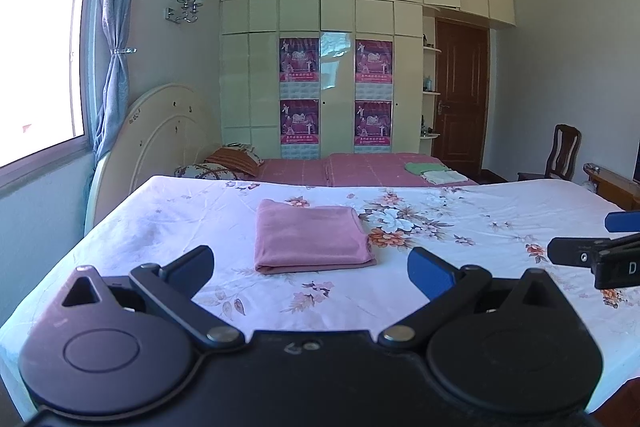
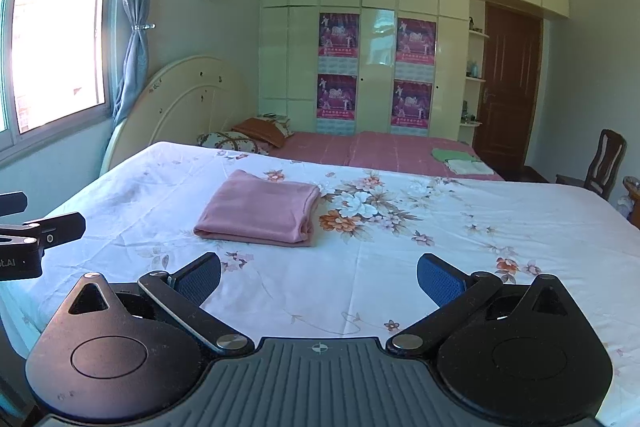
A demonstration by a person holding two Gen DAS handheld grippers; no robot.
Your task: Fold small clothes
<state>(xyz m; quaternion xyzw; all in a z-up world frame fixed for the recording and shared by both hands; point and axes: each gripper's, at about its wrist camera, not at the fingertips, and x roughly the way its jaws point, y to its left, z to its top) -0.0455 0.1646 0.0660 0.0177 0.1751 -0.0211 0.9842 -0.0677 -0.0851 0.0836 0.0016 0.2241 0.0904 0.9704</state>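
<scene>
Left gripper point(image 1: 310, 271) and right gripper point(image 2: 319, 277) both hang wide open, empty, near the bed point(image 1: 480, 267) edge, clear of the pink garment point(image 1: 310, 241) lying folded flat mid-bed, likely finished.

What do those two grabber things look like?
Both are black. The left gripper has round black hinge discs, silver rivets and blue finger pads. The right gripper looks alike, with bumpy blue pads and a ribbed grey body. No hands or sleeves show.
</scene>
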